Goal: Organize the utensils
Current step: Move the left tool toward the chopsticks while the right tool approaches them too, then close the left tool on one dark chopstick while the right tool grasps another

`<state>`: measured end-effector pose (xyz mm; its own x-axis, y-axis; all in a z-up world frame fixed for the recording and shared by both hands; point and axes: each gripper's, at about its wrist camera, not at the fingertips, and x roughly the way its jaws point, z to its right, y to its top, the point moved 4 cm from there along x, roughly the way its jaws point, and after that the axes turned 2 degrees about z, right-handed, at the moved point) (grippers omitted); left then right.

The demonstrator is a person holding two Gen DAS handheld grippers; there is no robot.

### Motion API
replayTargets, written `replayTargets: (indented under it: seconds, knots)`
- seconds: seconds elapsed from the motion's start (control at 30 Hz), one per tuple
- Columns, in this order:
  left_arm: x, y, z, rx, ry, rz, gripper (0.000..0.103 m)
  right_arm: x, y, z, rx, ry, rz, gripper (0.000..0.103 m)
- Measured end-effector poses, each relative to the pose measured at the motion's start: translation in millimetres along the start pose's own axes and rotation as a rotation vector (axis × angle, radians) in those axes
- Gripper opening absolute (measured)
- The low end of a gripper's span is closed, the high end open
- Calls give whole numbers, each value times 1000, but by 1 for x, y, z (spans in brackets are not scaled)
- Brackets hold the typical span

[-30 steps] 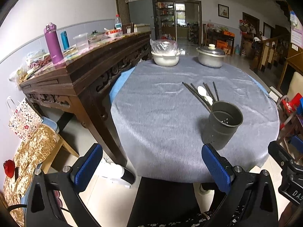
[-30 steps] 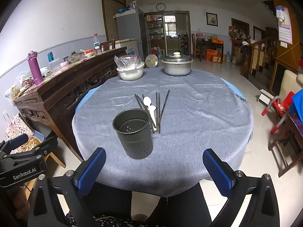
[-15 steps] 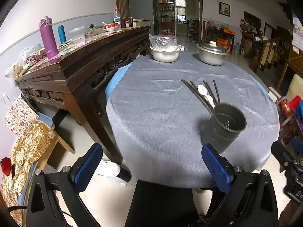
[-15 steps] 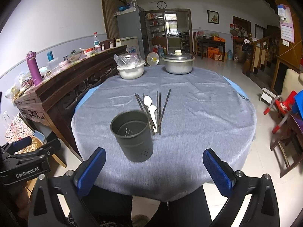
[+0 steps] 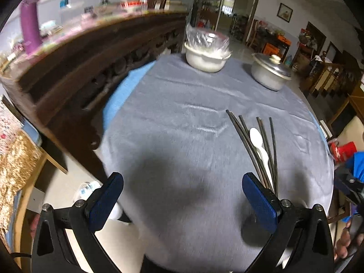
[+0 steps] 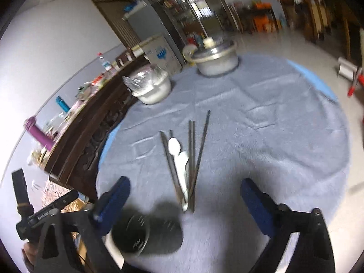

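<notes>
On grey cloth: chopsticks (image 6: pixel 192 157), spoons (image 6: pixel 179 157); dark holder (image 6: pixel 145 234) nearby

The left tool (image 5: pixel 182 201) has two blue textured pads (image 5: pixel 259 201) on black angular arms fixed with silver screws. The right tool (image 6: pixel 185 204) is built alike, its blue pads (image 6: pixel 256 202) on black arms. A bare hand (image 5: pixel 347 242) shows at the edge.

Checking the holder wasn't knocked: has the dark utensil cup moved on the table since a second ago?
Cannot tell: the cup still sits just short of the chopsticks; only the camera clearly moved.
</notes>
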<state>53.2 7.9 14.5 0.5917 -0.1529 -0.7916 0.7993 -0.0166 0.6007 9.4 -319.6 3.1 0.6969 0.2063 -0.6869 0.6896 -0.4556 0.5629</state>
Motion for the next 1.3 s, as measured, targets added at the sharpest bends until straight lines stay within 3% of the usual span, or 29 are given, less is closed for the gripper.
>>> replayTargets:
  seconds: [0.07, 0.13, 0.2, 0.23, 0.57, 0.63, 0.7, 0.83, 0.93, 1.1, 1.2, 1.3]
  knots:
    - [24, 13, 4, 0, 10, -28, 103, 28, 14, 11, 28, -10, -49, 78]
    - [50, 26, 10, -15, -11, -71, 96, 60, 29, 18, 41, -23, -99, 68]
    - [76, 38, 16, -41, -42, -131, 81, 82, 42, 20, 32, -39, -112, 65]
    - [87, 42, 20, -52, -52, -154, 79, 97, 50, 21, 29, -50, -122, 64]
    - [181, 72, 80, -35, -74, -294, 76, 153, 76, 29, 59, -47, -185, 60]
    - [194, 73, 88, -28, -76, -317, 73, 157, 77, 31, 66, -41, -185, 60]
    - [209, 72, 93, -29, -67, -344, 63, 160, 78, 33, 69, -38, -191, 60]
    - [216, 77, 99, -28, -56, -329, 59, 163, 81, 37, 67, -39, -193, 60]
    - [218, 80, 101, -74, -108, -343, 59, 169, 81, 38, 70, -34, -199, 60]
    - [219, 81, 108, -15, -71, -309, 57, 176, 82, 38, 77, -29, -203, 60]
    - [226, 87, 119, 28, -21, -281, 41, 180, 85, 36, 77, -30, -198, 60]
    - [232, 92, 119, 44, -43, -257, 32, 187, 89, 32, 64, -45, -206, 60]
